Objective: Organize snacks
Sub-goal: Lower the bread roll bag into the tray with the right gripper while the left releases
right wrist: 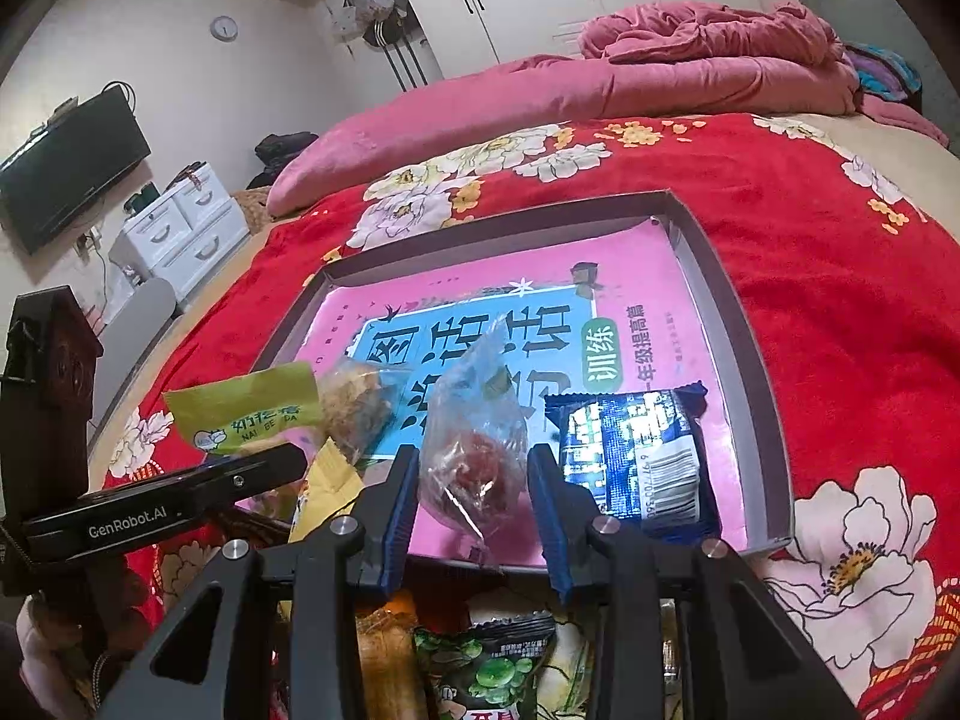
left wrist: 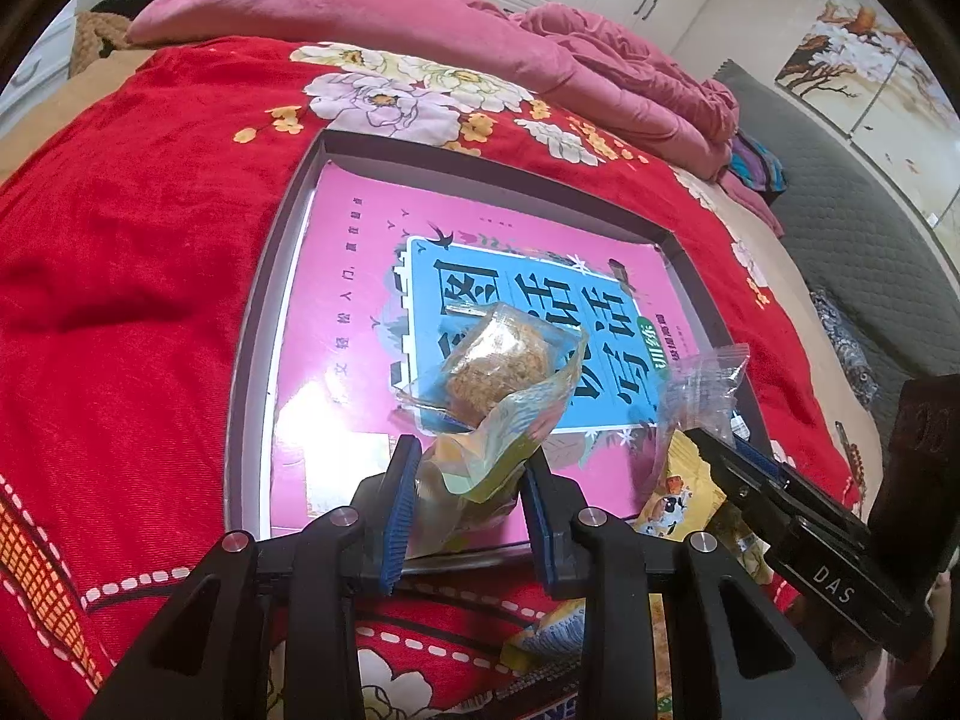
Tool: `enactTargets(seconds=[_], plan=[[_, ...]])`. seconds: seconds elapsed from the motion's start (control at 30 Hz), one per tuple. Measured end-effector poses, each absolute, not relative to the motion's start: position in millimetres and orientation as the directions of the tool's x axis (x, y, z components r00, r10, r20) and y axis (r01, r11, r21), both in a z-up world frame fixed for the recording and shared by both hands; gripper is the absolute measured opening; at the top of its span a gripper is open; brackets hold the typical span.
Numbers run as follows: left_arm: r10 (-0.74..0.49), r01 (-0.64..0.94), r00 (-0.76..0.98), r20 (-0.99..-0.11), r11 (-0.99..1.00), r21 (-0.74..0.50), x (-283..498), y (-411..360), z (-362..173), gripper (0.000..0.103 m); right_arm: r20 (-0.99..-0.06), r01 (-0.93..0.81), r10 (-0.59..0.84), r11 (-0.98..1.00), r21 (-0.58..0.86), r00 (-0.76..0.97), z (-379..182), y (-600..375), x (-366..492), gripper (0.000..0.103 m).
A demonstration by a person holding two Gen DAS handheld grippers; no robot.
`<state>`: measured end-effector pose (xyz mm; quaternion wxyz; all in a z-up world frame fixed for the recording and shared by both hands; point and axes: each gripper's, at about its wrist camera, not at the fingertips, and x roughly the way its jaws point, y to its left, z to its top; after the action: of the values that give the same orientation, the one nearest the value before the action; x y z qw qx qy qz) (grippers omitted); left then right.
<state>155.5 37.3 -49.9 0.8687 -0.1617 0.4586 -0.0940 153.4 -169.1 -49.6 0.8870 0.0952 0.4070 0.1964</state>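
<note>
A shallow grey tray point(left wrist: 258, 300) lined with a pink and blue book cover lies on the red floral bedspread. My left gripper point(left wrist: 471, 468) is shut on a yellow-green packet holding a brown round cake point(left wrist: 498, 360), held over the tray's near edge; the packet also shows in the right wrist view point(right wrist: 354, 402). My right gripper point(right wrist: 474, 474) is shut on a clear bag with a red snack point(right wrist: 474, 462) above the tray point(right wrist: 750, 330). A blue-and-white packet point(right wrist: 636, 456) lies in the tray's near right corner.
Several loose snack packets, one green point(right wrist: 486, 666) and one yellow point(left wrist: 678, 498), lie on the bedspread in front of the tray. A pink quilt point(left wrist: 420, 42) is piled at the far side of the bed. White wardrobes and a drawer unit point(right wrist: 180, 228) stand behind.
</note>
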Motion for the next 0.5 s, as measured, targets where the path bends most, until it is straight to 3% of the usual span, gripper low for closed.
enactTargets(seconds=[0.5], plan=[[-0.332, 0.039, 0.555, -0.763, 0.926, -0.375, 154.6, 34.0, -48.4, 0.034, -0.684, -0.263, 0.421, 0.907, 0.329, 0.596, -46.3, -173.6, 150.5, 0.038]])
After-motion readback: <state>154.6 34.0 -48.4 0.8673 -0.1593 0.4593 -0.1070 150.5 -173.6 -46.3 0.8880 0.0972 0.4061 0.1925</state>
